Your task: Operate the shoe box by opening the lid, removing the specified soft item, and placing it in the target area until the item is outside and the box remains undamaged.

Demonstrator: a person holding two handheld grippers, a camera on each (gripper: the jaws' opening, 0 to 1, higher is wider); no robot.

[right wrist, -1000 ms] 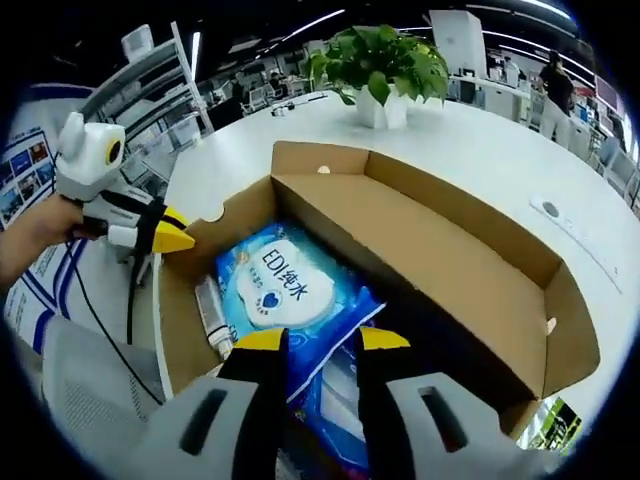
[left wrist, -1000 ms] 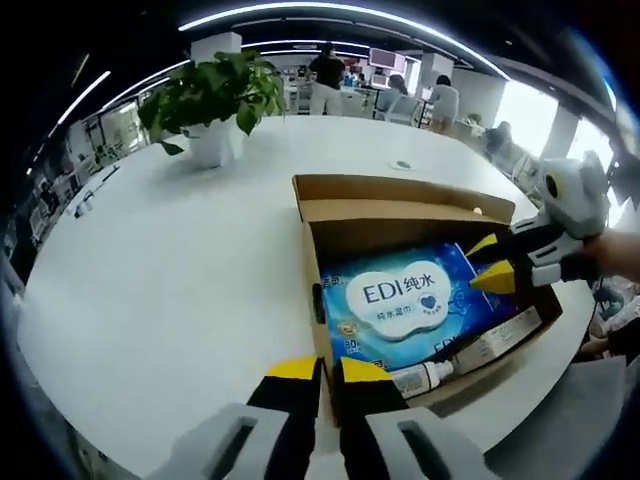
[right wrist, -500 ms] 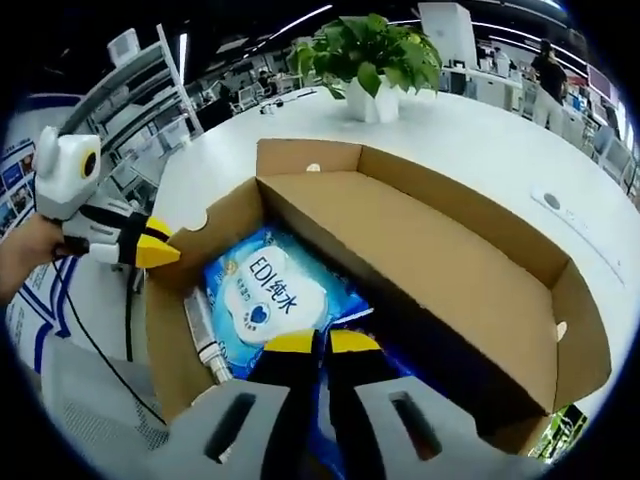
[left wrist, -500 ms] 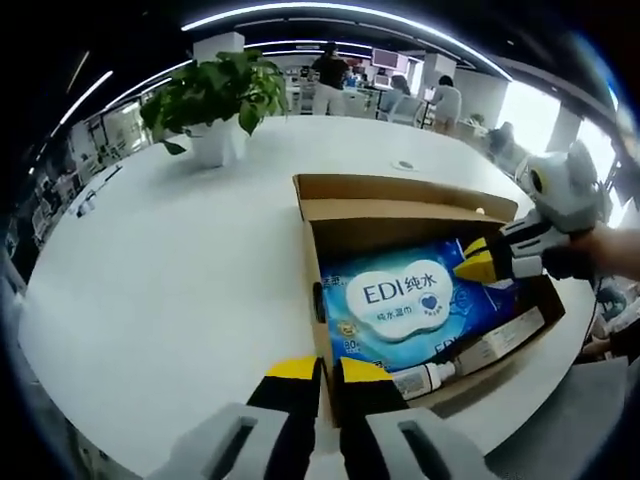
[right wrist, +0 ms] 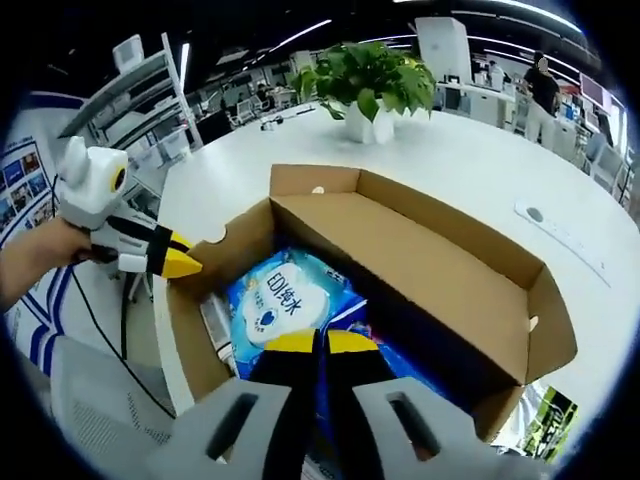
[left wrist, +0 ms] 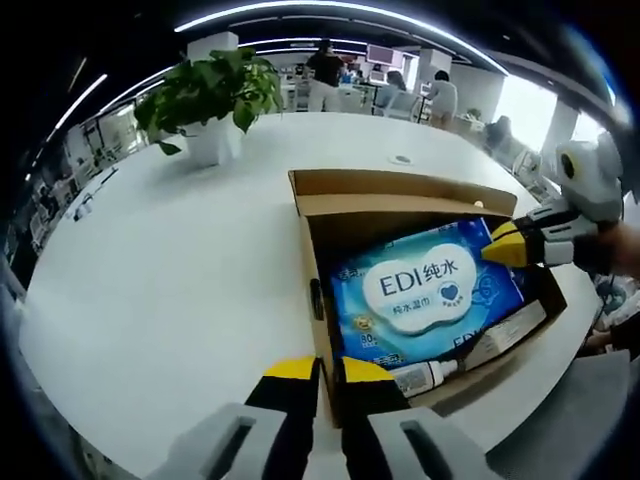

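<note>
Both pairs of yellow-tipped jaws are pressed together. In the left gripper view, the left gripper (left wrist: 318, 368) has its tips closed at the near wall of an open cardboard shoe box (left wrist: 400, 187); whether they pinch the cardboard edge cannot be told. In the right gripper view, the right gripper (right wrist: 320, 342) has its tips together against the edge of a blue wet-wipes pack (right wrist: 285, 305), apparently clamped on it.

The box sits on a large white round table (left wrist: 170, 260), with its lid folded back and standing open along the far side. The wipes pack (left wrist: 425, 295) lies inside the box, tilted up at one end, its white label reading "EDI" with Chinese characters. Beside the pack, along one wall of the box, lie a small white bottle (left wrist: 420, 375) and a slim white carton (left wrist: 505, 335).

In the left gripper view, the right gripper (left wrist: 505, 247) comes in from the right, held by a hand, with its tip at the pack's far corner. In the right gripper view, the left gripper (right wrist: 182, 265) comes in from the left, its tip at the box's wall.

A potted green plant (left wrist: 210, 95) in a white pot stands farther along the table. The room is an open office with long ceiling light strips, shelving, desks and several people standing in the distance.
</note>
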